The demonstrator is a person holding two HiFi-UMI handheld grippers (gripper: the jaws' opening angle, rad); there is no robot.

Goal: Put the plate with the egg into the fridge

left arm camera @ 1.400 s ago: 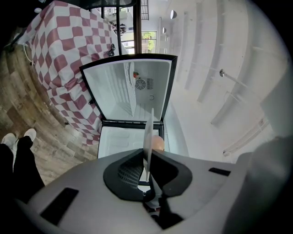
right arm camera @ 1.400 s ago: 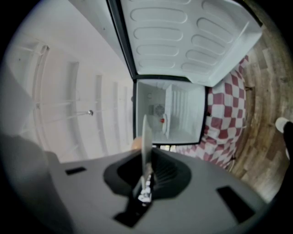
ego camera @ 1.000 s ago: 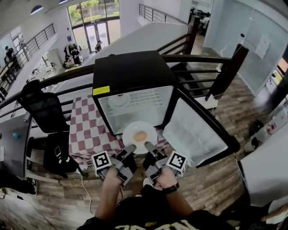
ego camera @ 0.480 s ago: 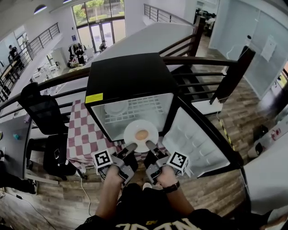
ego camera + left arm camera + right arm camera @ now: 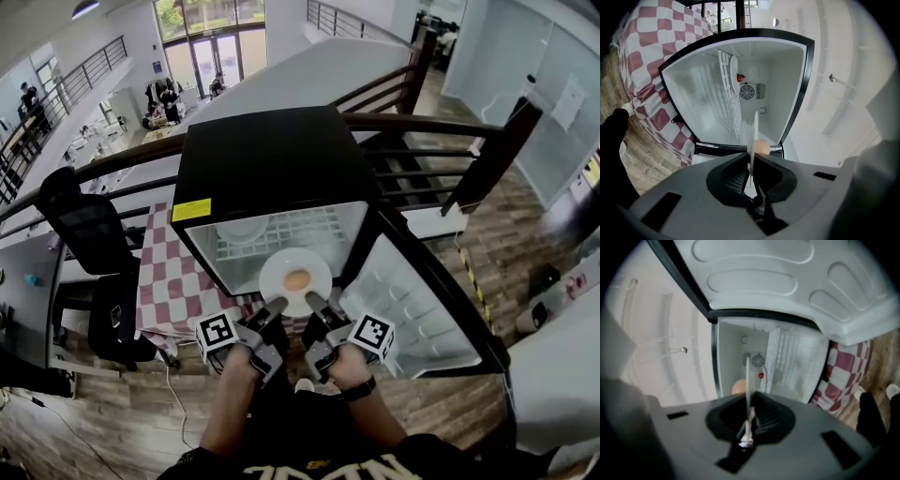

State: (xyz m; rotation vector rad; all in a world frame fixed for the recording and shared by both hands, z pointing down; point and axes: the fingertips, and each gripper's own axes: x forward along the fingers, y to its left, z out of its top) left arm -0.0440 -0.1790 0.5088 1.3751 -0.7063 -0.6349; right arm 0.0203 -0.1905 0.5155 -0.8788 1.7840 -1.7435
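Head view: black compact fridge [image 5: 267,159] at a bench draped in a red-and-white checked cloth [image 5: 173,281], its white-lined door [image 5: 403,300] swung wide to the right. Round white ceramic plate [image 5: 277,267] carrying one brown egg [image 5: 296,279], held level at the cabinet mouth below the white wire shelf [image 5: 300,225]. Its near rim is pinched by the left tongs [image 5: 278,304] and the right tongs [image 5: 311,301], side by side. A second white dish [image 5: 242,228] sits on the shelf.

Left gripper view: the tongs are clenched on the plate rim, seen edge-on, with the egg just beyond. Only the two gripper views show the lower compartment bare, a round fan grille [image 5: 747,91] on the back wall and a small red item [image 5: 739,77] near the shelf.

Right gripper view: same clenched hold on the rim, the egg peeking past the plate's left side and the door liner overhead. The room and the person's arms appear in the head view alone.

Status, by judgement: the door is open and the plate is at the threshold but not yet set down. Remaining: carry it inward under the shelf, lower it to the compartment floor, release both tongs and draw back.
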